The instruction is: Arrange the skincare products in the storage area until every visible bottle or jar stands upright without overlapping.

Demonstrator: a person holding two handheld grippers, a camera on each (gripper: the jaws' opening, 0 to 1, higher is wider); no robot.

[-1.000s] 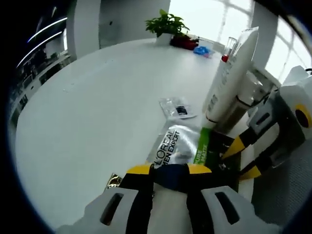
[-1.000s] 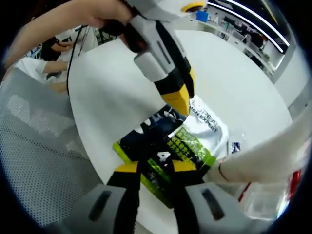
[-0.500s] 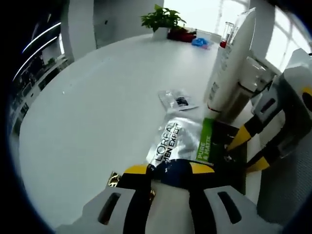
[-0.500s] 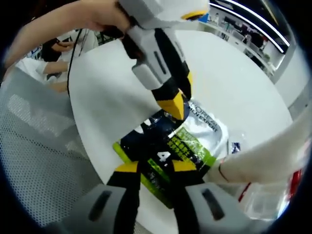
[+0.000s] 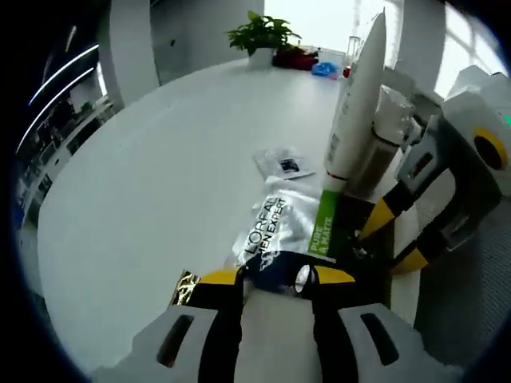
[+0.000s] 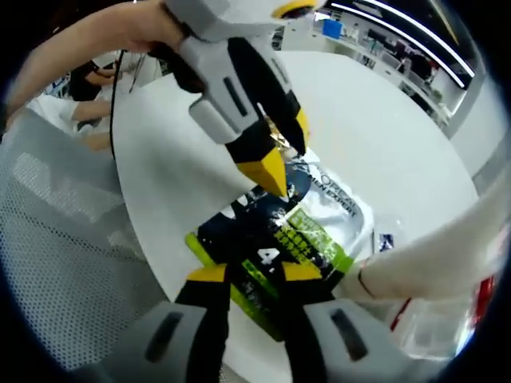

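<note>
White table [image 5: 144, 183], both grippers on pouch [image 5: 275, 235]

Reads "L'ORÉAL MEN EXPERT" on the silver sachet pack [image 5: 275, 231], "PURE & MATTE" on its green stripe [image 5: 322, 227].

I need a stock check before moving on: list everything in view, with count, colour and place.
L'Oreal Men Expert pack: 1, white, dark and green, flat on the table between both grippers.
White tube: 1, white, standing past the pack's green end.
Small sachet: 1, clear with dark label, flat beyond the pack.
Gold foil piece: 1, gold, by the left gripper's jaw.
Potted plant: 1, green, far table edge.
Table: 1, white, round.
Mesh chair: 1, grey, beside the table.
Left gripper: 1, yellow-tipped, at the pack's dark end.
Right gripper: 1, yellow-tipped, shut on the pack's green edge.
Person's hand: 1, holding the left gripper.
</note>
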